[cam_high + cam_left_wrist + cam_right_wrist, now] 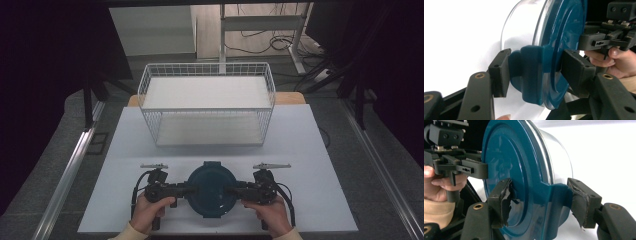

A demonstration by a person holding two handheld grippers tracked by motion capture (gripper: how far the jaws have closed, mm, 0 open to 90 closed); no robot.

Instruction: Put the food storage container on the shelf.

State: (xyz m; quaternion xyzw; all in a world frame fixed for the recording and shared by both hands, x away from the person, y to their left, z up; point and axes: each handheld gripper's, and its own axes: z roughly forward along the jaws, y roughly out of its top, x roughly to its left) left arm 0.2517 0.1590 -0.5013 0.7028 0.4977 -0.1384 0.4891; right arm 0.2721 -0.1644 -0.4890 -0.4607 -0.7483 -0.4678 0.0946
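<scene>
Both tongs, left [192, 190] and right [231, 190], clamped on teal-lidded container [211, 190], white wire basket [207, 102] beyond.

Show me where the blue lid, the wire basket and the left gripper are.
blue lid [211, 189], high view, middle of its top.
wire basket [207, 110], high view, front rim.
left gripper [534, 72], left gripper view, midway between its fingertips, closed on the lid's side tab.

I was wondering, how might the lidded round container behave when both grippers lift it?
The container looks rigid: clear bowl, hard blue lid. It appears empty, so probably light. Its glossy surface may slip, though the left gripper and right gripper clamp opposite latch tabs, which should steady it.
</scene>
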